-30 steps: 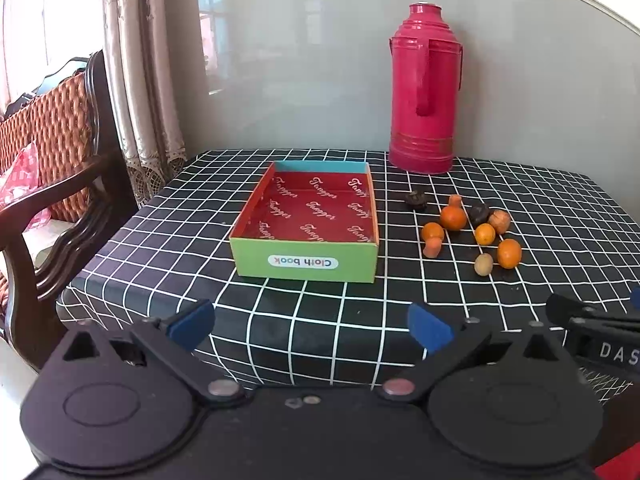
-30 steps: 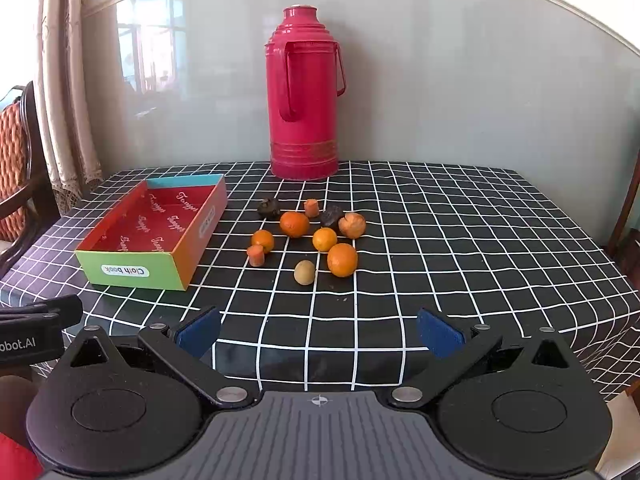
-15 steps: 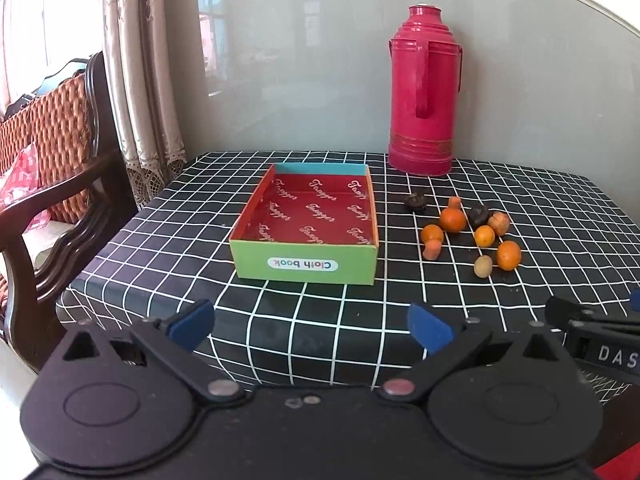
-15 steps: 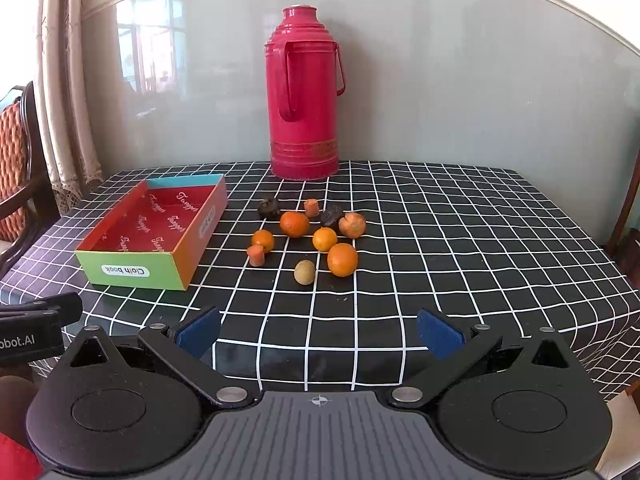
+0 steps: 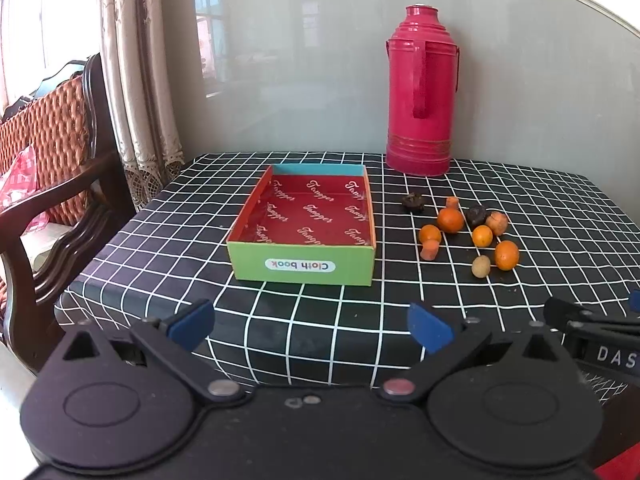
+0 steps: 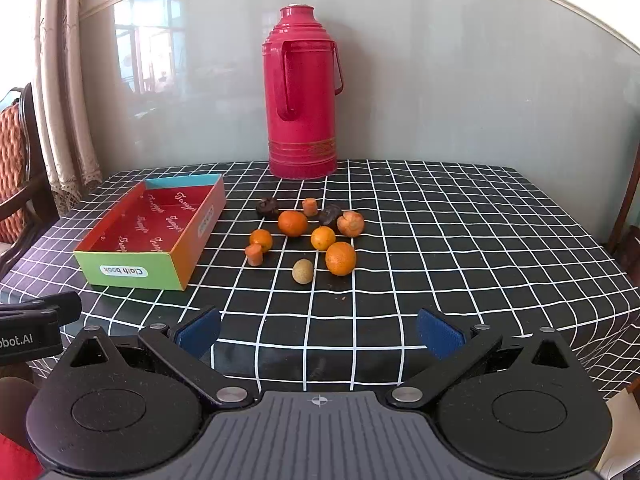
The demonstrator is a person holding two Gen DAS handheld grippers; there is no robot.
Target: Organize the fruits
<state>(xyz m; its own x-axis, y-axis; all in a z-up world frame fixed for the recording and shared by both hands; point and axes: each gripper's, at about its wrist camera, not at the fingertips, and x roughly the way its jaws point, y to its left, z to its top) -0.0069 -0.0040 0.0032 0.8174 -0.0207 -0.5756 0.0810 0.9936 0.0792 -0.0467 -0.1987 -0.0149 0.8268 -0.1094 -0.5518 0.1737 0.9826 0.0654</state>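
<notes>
An open cardboard box (image 5: 304, 266) with a red lining and green front stands on the checked tablecloth; it also shows in the right wrist view as the box (image 6: 132, 268). To its right lies a cluster of small fruits: several oranges (image 6: 341, 258) (image 5: 506, 255), two dark fruits (image 6: 267, 207), a pale round one (image 6: 302, 271) and carrot-like stubs (image 6: 254, 255). My left gripper (image 5: 311, 325) hangs open before the table's front edge, short of the box. My right gripper (image 6: 320, 332) is open too, in front of the fruits, holding nothing.
A tall red thermos (image 6: 302, 108) stands at the back of the table (image 6: 480, 240) by the wall. A wooden chair with orange cushion (image 5: 44, 168) and curtains (image 5: 136, 80) are to the left. The other gripper's tip (image 5: 592, 324) shows at the right edge.
The left wrist view has crept slightly; the box and fruits sit a little lower in frame. The right gripper has not moved. Both stay open.
</notes>
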